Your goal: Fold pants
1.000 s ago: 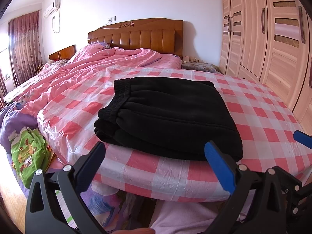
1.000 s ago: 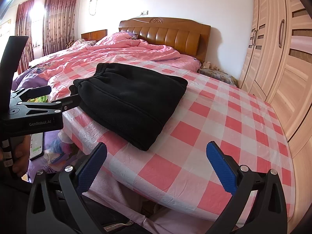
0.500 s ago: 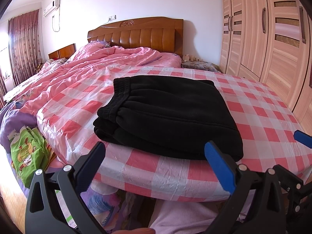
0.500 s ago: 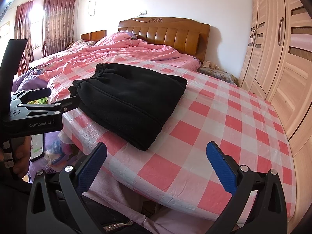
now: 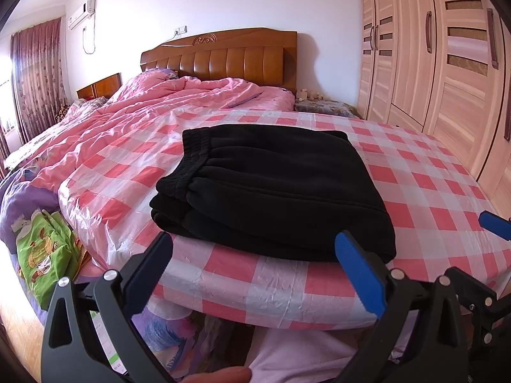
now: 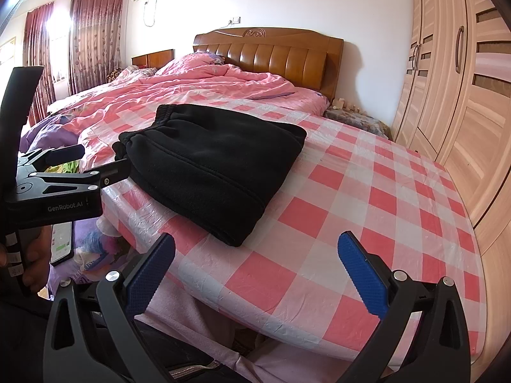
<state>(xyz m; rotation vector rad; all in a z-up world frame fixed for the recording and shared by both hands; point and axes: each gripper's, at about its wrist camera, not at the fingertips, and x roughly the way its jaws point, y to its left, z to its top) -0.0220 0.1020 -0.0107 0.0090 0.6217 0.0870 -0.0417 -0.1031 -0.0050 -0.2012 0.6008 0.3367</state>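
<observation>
The black pants [image 5: 274, 191] lie folded into a thick rectangular stack in the middle of the left wrist frame, resting on the pink-and-white checked plastic sheet [image 5: 431, 191] that covers the near end of the bed, with the elastic waistband toward the upper left of the stack and the folded edge running along its lower right. In the right wrist view the same stack sits left of centre [image 6: 217, 162], its near corner close to the rounded edge of the sheet. The left gripper [image 5: 255, 265] hangs at the bottom of its frame with both blue pads spread wide and nothing between them, just short of the stack's near edge; the right gripper [image 6: 255, 265] is likewise wide and empty, low in its frame over bare checks, well apart from the cloth. Judging by the tidy layers, the folding looks finished or nearly so. The risks from here seem modest: the sheet is glossy and wrinkled, so a nudge from the left fingers against the near edge could slide the whole stack or peel the top layer back; a pinch that takes only the upper layer would pull the fold open; and the stack lies near the bed's edge, so a push toward the bottom of the frame might tip it off
</observation>
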